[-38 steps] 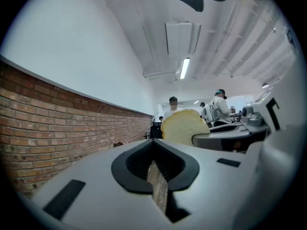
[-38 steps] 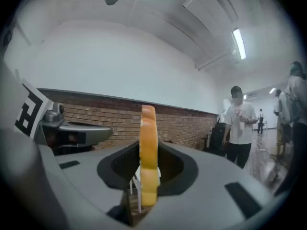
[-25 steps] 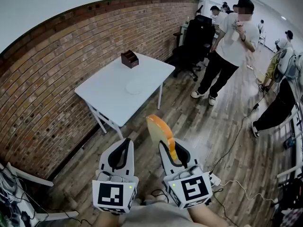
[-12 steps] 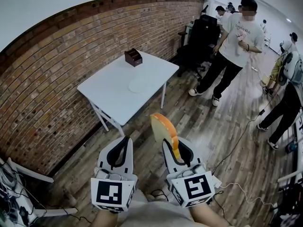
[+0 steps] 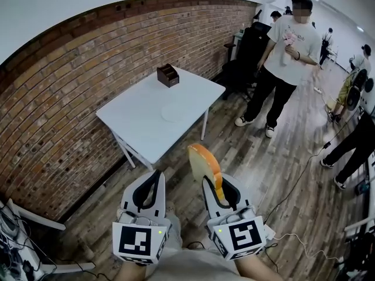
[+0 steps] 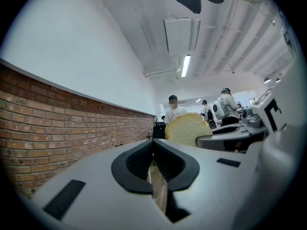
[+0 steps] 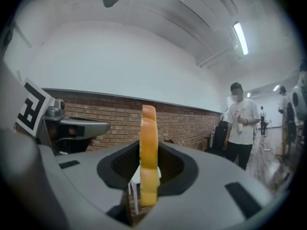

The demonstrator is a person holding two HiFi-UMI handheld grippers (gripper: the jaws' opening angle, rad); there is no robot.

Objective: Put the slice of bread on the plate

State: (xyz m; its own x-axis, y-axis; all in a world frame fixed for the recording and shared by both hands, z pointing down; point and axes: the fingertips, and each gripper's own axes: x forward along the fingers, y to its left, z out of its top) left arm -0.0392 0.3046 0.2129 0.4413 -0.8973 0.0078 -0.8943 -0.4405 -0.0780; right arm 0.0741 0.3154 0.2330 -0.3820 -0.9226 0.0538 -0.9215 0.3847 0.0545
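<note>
My right gripper (image 5: 215,190) is shut on the slice of bread (image 5: 204,165), which stands on edge above its jaws; the right gripper view shows the slice (image 7: 148,157) edge-on between the pads. The left gripper (image 5: 149,191) is shut with nothing in it, its jaws meeting in the left gripper view (image 6: 157,186), where the bread (image 6: 188,128) shows to the right. The white plate (image 5: 174,112) lies on the white table (image 5: 140,127) ahead, far from both grippers. Both grippers point level over the wooden floor.
A dark wooden box (image 5: 168,75) stands at the table's far corner. The brick wall (image 5: 64,104) runs along the left. A person in a white shirt (image 5: 281,69) stands beyond the table, near black office chairs (image 5: 249,48). Cables (image 5: 299,174) lie on the floor at right.
The table and plate have come a little nearer and shifted right in the head view. The standing person has moved slightly. The bread stays held in the right gripper.
</note>
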